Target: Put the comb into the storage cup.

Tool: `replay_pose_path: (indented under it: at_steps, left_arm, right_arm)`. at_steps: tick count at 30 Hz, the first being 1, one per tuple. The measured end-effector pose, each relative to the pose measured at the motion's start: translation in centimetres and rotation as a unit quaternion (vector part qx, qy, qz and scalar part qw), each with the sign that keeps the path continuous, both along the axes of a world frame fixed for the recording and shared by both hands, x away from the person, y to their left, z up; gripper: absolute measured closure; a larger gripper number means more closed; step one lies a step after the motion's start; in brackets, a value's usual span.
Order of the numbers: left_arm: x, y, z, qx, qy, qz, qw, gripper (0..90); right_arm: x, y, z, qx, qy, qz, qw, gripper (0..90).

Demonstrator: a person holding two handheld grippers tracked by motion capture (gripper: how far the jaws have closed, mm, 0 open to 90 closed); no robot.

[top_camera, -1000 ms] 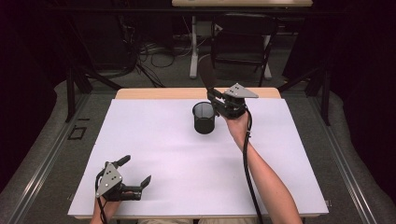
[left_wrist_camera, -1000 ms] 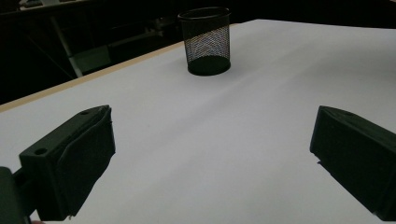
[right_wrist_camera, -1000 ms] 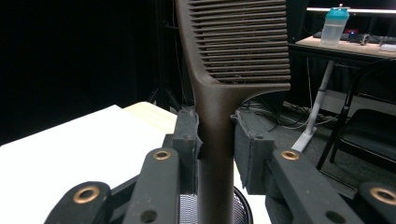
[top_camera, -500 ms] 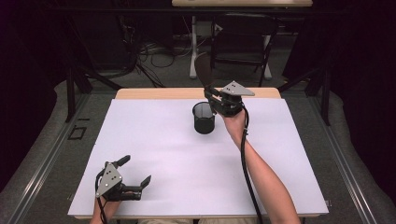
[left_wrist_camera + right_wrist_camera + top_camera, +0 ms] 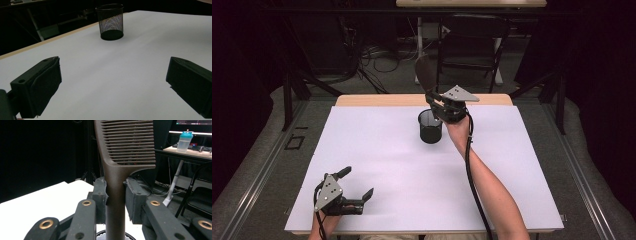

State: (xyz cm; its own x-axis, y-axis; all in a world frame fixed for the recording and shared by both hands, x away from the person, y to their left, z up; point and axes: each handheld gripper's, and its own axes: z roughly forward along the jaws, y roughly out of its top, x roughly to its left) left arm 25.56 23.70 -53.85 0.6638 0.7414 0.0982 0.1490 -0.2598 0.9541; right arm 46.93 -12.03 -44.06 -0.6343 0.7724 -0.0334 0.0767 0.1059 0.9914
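A dark comb (image 5: 117, 165) stands upright, teeth up, its handle pinched between the jaws of the right hand-held gripper (image 5: 115, 193), right above the black mesh cup (image 5: 430, 126). In the right gripper view the cup's rim peeks out just under the handle's lower end, so the handle sits at the mouth of the cup; whether its tip is already inside I can't tell. The vertical hold makes sense for a narrow cup: handle down, head clear of the rim (my reading is a drop-in, or a lift-out, and the frames don't settle which). The cup sits toward the far side of the white desk (image 5: 522, 165), near its middle. The left hand-held gripper (image 5: 357, 192) rests low at the near left corner, well apart from the action, jaws spread wide with nothing between them, facing the cup across bare desk.
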Motion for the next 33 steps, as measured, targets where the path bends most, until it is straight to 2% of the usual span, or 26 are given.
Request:
replay_pose_path:
  at_steps: [12, 33]
  left_arm:
    - [0.0, 0.0, 0.0, 0.000, -0.001, 0.000, 1.0000, 0.1]
    - [-0.1, 0.1, 0.0, 0.000, 0.000, 0.000, 1.0000, 0.1]
  right_arm:
    - [0.6, 0.9, -0.5, -0.002, -0.007, 0.000, 1.0000, 72.2]
    - [1.5, 1.9, -1.8, -0.011, 0.007, 0.001, 0.9999, 72.1]
